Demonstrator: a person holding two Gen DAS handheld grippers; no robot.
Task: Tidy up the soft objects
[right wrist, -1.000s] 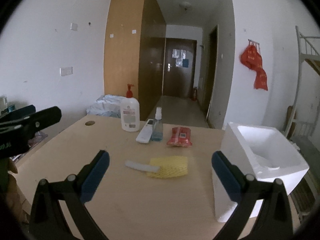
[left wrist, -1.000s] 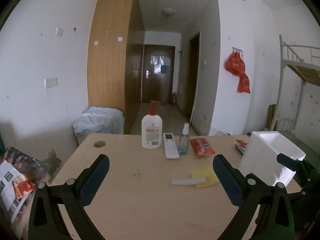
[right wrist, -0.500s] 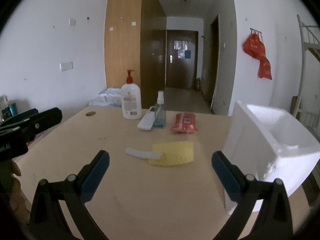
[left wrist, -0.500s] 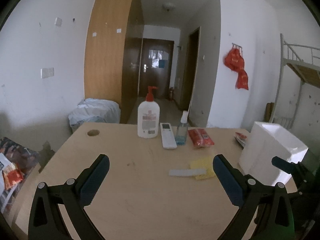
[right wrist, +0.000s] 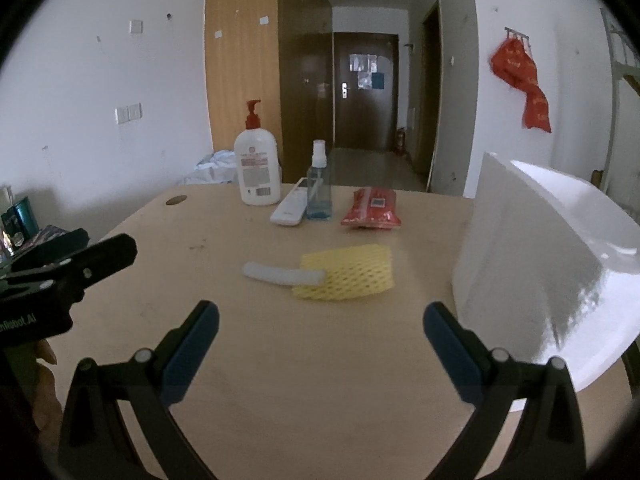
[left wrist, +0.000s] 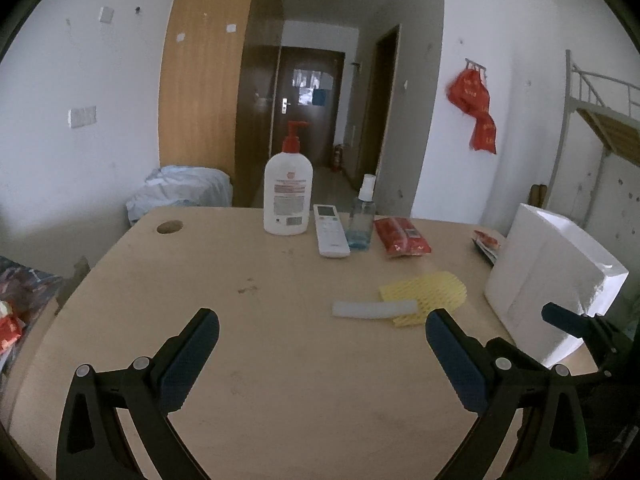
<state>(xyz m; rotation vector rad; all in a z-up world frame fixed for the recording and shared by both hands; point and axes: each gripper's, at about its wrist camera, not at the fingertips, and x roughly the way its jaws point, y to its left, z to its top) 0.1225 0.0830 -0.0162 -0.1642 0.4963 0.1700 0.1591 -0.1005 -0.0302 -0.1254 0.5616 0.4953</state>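
Both cameras have come lower and closer to the table (right wrist: 360,380), and the wide-apart right gripper (right wrist: 320,336) faces the yellow foam net (right wrist: 346,276) beside the white foam box (right wrist: 552,264), which a careless reach could bump.

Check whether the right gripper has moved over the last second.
Yes. The right gripper has advanced toward the yellow foam net sleeve and dropped lower: the sleeve and the white foam box beside it fill more of the right wrist view.
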